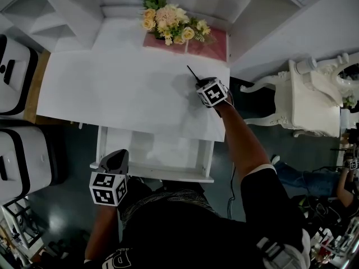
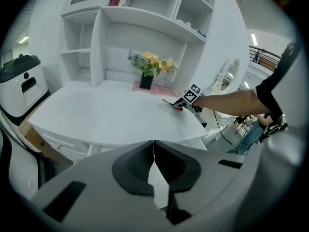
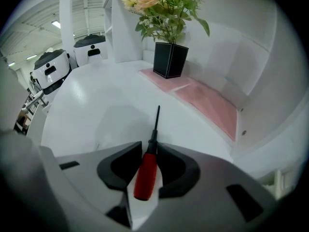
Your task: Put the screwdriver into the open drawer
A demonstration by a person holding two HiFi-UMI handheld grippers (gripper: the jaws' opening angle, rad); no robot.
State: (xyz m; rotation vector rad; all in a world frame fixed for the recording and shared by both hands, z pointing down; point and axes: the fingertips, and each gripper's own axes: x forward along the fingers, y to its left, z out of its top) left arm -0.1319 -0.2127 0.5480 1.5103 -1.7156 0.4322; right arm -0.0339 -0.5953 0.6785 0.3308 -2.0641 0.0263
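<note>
The screwdriver (image 3: pixel 147 172), with a red handle and a thin black shaft (image 1: pixel 192 73), lies on the white desk top (image 1: pixel 123 88) near its right side. My right gripper (image 3: pixel 150 148) points down over it, open, with the handle lying between the jaws and a gap beside it. In the head view the right gripper (image 1: pixel 202 85) sits at the shaft's near end. The open drawer (image 1: pixel 101 144) juts out under the desk's front edge, white inside. My left gripper (image 1: pixel 115 161) hangs at the drawer's front left corner, shut with nothing in it (image 2: pixel 154 151).
A black vase of flowers (image 1: pixel 168 24) stands on a pink mat (image 1: pixel 208 45) at the back of the desk. White shelves (image 2: pixel 145 18) rise behind. White machines (image 1: pixel 12 74) stand at the left, an ornate white chair (image 1: pixel 305 97) at the right.
</note>
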